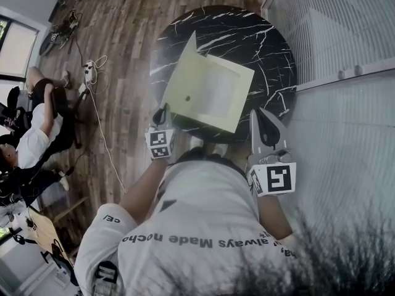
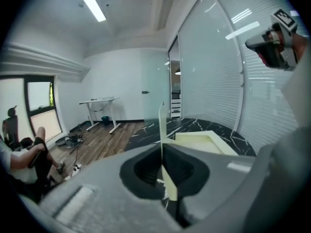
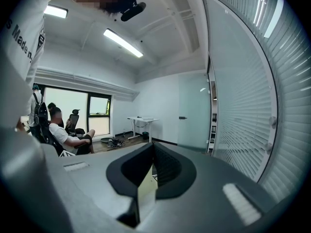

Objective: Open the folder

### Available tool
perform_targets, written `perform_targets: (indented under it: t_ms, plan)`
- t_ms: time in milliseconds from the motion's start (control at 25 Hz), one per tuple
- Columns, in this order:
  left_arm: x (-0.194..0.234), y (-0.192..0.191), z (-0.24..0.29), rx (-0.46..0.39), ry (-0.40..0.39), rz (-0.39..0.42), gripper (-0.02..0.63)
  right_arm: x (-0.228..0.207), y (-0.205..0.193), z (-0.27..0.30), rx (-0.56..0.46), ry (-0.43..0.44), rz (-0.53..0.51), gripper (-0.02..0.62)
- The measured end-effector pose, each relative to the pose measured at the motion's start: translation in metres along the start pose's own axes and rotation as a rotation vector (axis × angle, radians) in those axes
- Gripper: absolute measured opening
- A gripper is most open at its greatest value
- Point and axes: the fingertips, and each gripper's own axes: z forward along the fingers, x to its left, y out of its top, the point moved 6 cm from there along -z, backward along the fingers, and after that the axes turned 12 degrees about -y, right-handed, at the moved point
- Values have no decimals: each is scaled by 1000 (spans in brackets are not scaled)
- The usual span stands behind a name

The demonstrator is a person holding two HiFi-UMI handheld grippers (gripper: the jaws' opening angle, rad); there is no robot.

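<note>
A pale yellow folder point(image 1: 222, 97) lies on the round black marble table point(image 1: 247, 36). Its cover point(image 1: 184, 82) stands lifted on the left side, up off the tray-like base point(image 2: 201, 141). My left gripper point(image 1: 162, 115) is at the folder's near left corner, shut on the cover's edge. In the left gripper view the cover point(image 2: 161, 123) shows edge-on as a thin upright sheet between the jaws of the left gripper point(image 2: 162, 147). My right gripper point(image 1: 264, 123) hovers by the table's near right rim, apart from the folder, shut and holding nothing. It also appears as the right gripper point(image 2: 265, 42) and the right gripper point(image 3: 153, 152).
A glass wall with white blinds point(image 1: 333, 29) runs close along the table's right. Wooden floor point(image 1: 123, 36) with a power strip and cables point(image 1: 89, 73) lies to the left. Seated people point(image 1: 37, 134) are further left. A white desk point(image 2: 99, 101) stands at the back.
</note>
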Motion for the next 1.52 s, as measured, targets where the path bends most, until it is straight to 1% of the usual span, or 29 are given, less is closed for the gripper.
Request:
perform_targets:
  t_ms: [80,160,320,440,640,920,1040,1240,1400,1520]
  plan:
    - [14,-4,0,15,27,-32,5,2,1,1,1,0,0,2]
    - [24,-11,1,24,38,-57,6,3,0,3,2,1,-1,2]
    - [45,-19,2,32,72,-87,6,7,2,4,3,2,-3,2]
    - [63,-29,4,44,99,-98,8,8,2,3,3,-1,-5,2]
    - [94,-53,13,92,137,-100,16,7,-1,4,14,-10,-7,2]
    - [124,-82,22,117,169,-183,38,7,-10,6,35,-18,-10,2]
    - [136,-91,26,118,176,-241,41,9,-11,8,43,-22,-12,2]
    - [149,-114,33,127,199,-383,43,11,-13,9,53,-27,-18,2]
    - [148,-136,33,145,215,-499,51,11,-15,7,63,-33,-20,2]
    - [143,-150,32,150,211,-540,56,13,-17,7,65,-37,-19,2]
